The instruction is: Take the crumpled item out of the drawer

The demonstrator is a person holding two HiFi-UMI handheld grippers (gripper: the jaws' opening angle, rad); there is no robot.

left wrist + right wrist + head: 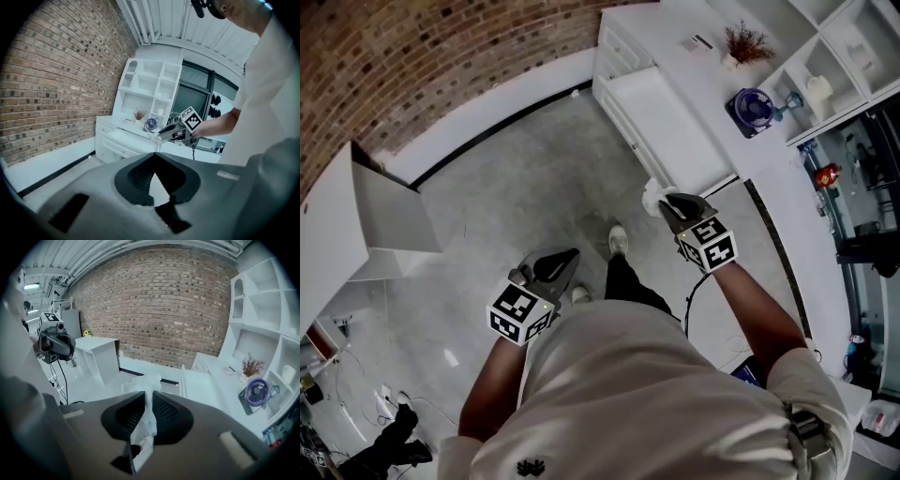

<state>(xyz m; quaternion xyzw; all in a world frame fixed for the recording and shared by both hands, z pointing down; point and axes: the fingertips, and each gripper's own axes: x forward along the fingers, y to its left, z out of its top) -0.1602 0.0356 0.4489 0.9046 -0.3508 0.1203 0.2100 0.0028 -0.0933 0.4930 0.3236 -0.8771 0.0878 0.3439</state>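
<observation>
The crumpled item (146,420) looks already out of the open drawer (661,117): the right tongs (148,393) clench it just beside the drawer's near end. The left tongs (153,157) are closed on nothing. Little seems left beyond carrying it clear.

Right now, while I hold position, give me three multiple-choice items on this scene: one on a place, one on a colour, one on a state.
1. Where is the crumpled white item?
A. inside the drawer
B. between the right tool's jaws
C. on the floor

2. What colour is the small desk fan?
A. red
B. blue
C. yellow

3. How does the white cabinet drawer stand?
A. pulled open
B. pushed shut
C. lifted out

Answers:
1. B, the right tool pinches it clear of the drawer.
2. B, its round cage shows blue.
3. A, its bare inside is in view.
</observation>
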